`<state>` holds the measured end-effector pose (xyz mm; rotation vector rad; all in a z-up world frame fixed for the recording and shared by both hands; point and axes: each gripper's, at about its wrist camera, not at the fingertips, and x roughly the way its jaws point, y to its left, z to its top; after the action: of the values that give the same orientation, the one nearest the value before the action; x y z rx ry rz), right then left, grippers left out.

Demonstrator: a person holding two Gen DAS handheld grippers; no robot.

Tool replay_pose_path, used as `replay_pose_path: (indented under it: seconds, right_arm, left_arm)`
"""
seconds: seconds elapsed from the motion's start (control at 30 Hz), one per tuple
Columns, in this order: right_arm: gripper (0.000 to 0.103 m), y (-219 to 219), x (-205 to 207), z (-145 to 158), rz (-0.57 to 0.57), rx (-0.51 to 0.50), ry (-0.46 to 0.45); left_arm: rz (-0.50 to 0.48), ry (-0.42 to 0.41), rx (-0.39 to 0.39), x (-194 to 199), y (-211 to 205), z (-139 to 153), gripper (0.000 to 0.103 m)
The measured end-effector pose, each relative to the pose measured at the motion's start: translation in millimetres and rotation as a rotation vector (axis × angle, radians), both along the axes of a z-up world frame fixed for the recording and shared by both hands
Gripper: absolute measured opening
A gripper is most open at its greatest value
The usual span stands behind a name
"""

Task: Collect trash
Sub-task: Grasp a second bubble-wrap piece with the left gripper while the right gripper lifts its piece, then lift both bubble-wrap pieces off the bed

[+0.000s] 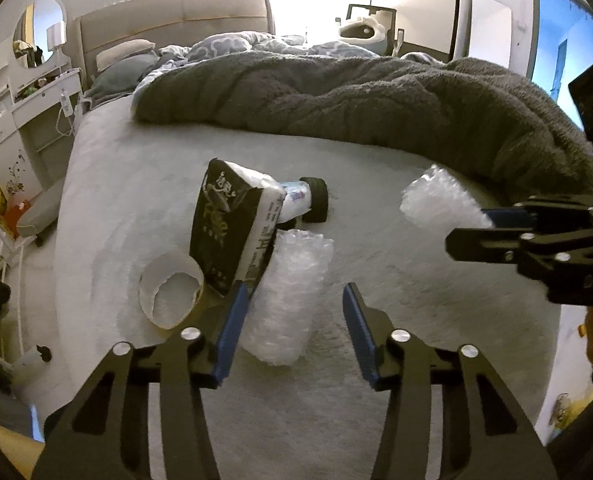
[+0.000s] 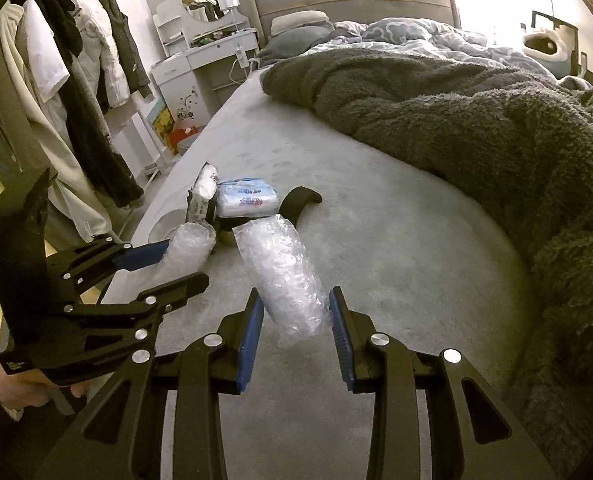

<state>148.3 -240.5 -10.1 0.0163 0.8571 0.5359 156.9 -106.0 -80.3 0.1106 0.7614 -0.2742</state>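
Closing in, left wrist view: left gripper [image 1: 292, 322] jaws straddle bubble-wrap roll [image 1: 286, 296] on bed [image 1: 376, 200], right pad clear | right wrist view: right gripper [image 2: 296, 330] clamps second roll [image 2: 284, 280] mid-body; light, squashy, slippery.

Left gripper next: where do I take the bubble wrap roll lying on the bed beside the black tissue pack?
Grip the bubble wrap roll across its near half, coming down from this end. It lies lengthwise toward the left gripper, between its open fingers, while its far end sits against the leaning tissue pack, so a farther grip would likely catch that.
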Motion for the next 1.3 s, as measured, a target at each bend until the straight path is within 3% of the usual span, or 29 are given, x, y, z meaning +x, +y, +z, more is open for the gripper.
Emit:
replay_pose_path:
  seconds: [0.13, 0.67, 1.3]
  right_arm:
    - [0.034, 0, -2, 2, 0.000, 0.000, -0.004]
    - [0.034, 0, -4, 7, -0.003, 0.008, -0.015]
    - [0.034, 7, -7, 19, 0.020, 0.026, -0.042]
  left_arm:
    - [0.024, 0.006, 0.003, 3, 3, -2, 0.039]
    - [0.034, 0.024, -0.027, 3, 8, 0, 0.036]
    - [0.056, 0.006, -0.078, -10, 14, 24, 0.035]
